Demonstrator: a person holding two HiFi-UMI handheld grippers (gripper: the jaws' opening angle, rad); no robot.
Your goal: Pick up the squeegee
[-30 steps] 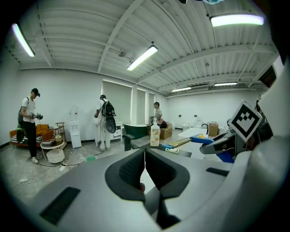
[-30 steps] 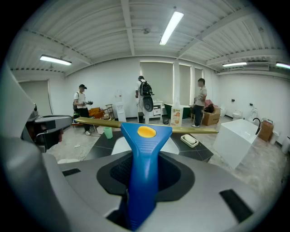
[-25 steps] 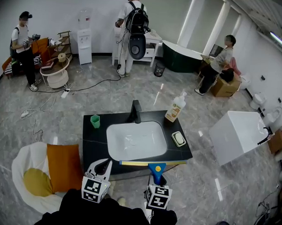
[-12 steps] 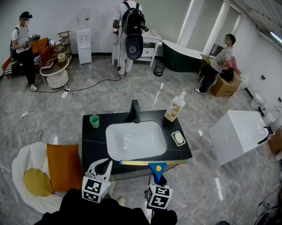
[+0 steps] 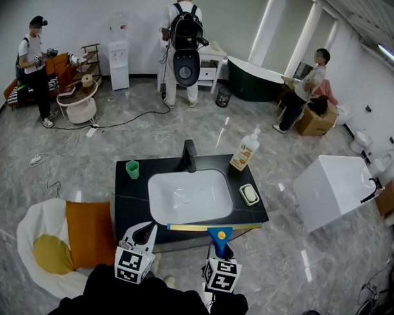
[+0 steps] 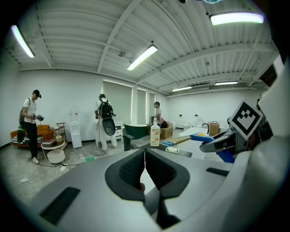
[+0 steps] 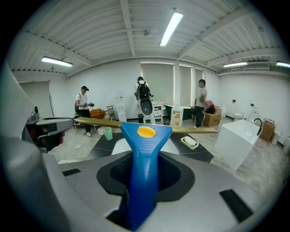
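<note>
The squeegee (image 5: 214, 229) has a blue handle (image 7: 141, 167) with a yellow button and a long yellow blade (image 7: 95, 121). My right gripper (image 5: 220, 249) is shut on that handle and holds the blade level just above the front edge of the black counter (image 5: 125, 208). In the right gripper view the handle fills the space between the jaws. My left gripper (image 5: 143, 234) hovers at the counter's front left corner; its jaws meet with nothing between them (image 6: 145, 170). In the left gripper view the squeegee (image 6: 192, 137) shows at the right.
A white sink basin (image 5: 189, 195) with a black tap (image 5: 189, 156) is set into the counter. On it stand a green cup (image 5: 133, 169), a soap bottle (image 5: 245, 149) and a soap dish (image 5: 249, 194). A white chair with orange cushion (image 5: 84, 233) stands left, a white box (image 5: 331, 189) right. Several people stand behind.
Both grippers and the squeegee are where they were. Only the person with the backpack at the back of the room has shifted stance.
</note>
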